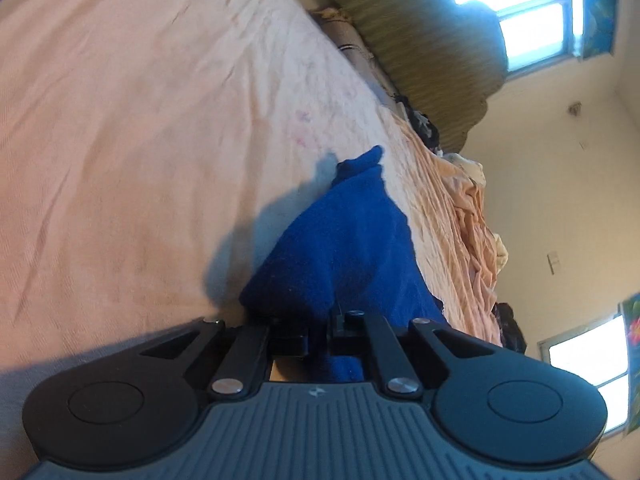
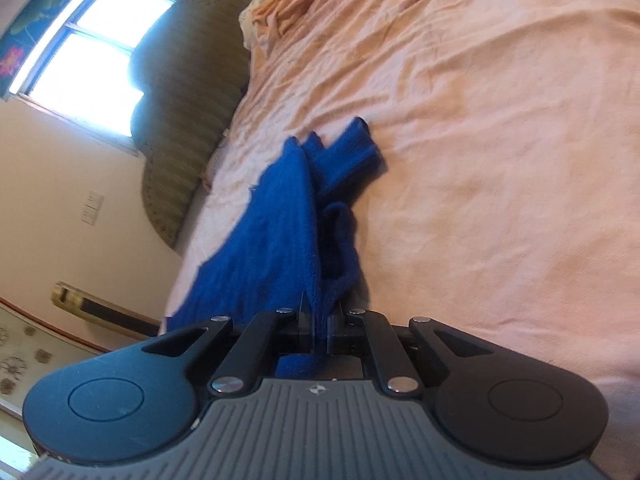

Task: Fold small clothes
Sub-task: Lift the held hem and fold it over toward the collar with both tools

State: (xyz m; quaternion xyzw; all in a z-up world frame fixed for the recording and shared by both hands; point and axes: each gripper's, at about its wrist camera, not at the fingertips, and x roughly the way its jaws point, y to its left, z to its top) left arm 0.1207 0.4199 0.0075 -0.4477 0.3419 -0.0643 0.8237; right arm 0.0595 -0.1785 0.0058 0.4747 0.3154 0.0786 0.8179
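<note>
A small royal-blue knitted garment (image 1: pixel 340 248) hangs from my left gripper (image 1: pixel 320 334), which is shut on its edge; the cloth drapes away over the pale pink bedsheet (image 1: pixel 140 140), its far tip ending in a narrow point. In the right wrist view the same blue garment (image 2: pixel 280 224) is pinched between the jaws of my right gripper (image 2: pixel 318 330), shut on a fold of it. A ribbed sleeve or cuff (image 2: pixel 356 148) trails on the peach sheet (image 2: pixel 500 160) beyond. The gripped edges are hidden inside the jaws.
The wide bed carries a bunched peach blanket (image 1: pixel 472 216) near its head. A green striped headboard (image 2: pixel 188 112) stands against the wall below a bright window (image 2: pixel 92 40). Dark clothes (image 1: pixel 424 120) lie along the bed's far edge.
</note>
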